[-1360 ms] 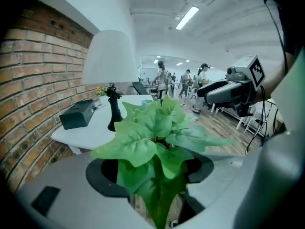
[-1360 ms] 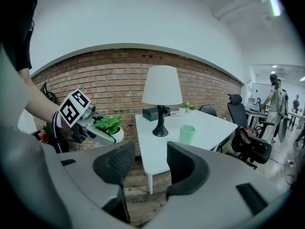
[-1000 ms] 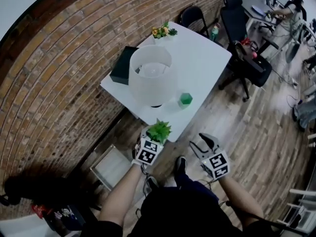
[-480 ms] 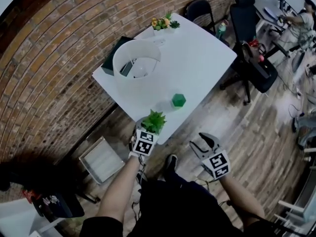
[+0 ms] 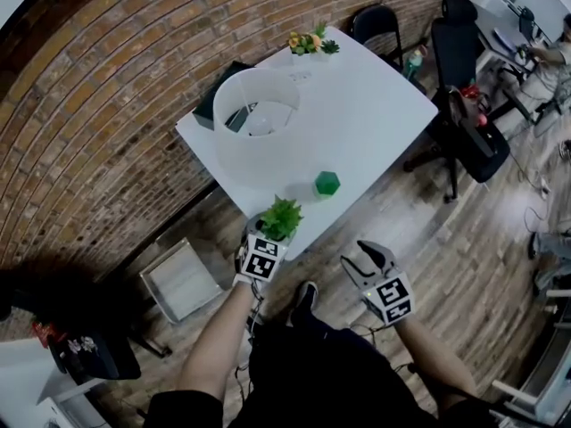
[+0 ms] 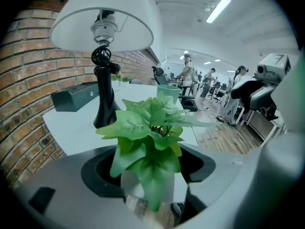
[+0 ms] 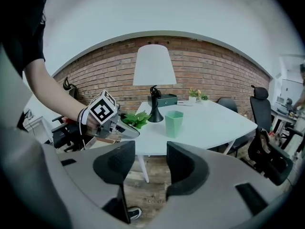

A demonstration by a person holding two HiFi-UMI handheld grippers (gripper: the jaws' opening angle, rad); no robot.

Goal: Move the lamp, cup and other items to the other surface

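The left gripper (image 5: pixel 272 239) is at the near corner of the white tabletop (image 5: pixel 375 114). Its jaws stand wide and have just been opening. The potted plant (image 6: pixel 152 128) stands between them at the tabletop's edge, and the pads do not appear to press its white pot. The lamp (image 5: pixel 259 127) and the green cup (image 5: pixel 326 184) stand just beyond the plant. The right gripper (image 5: pixel 368 255) hangs off the tabletop over the wooden floor (image 5: pixel 446 239), jaws partly apart and empty.
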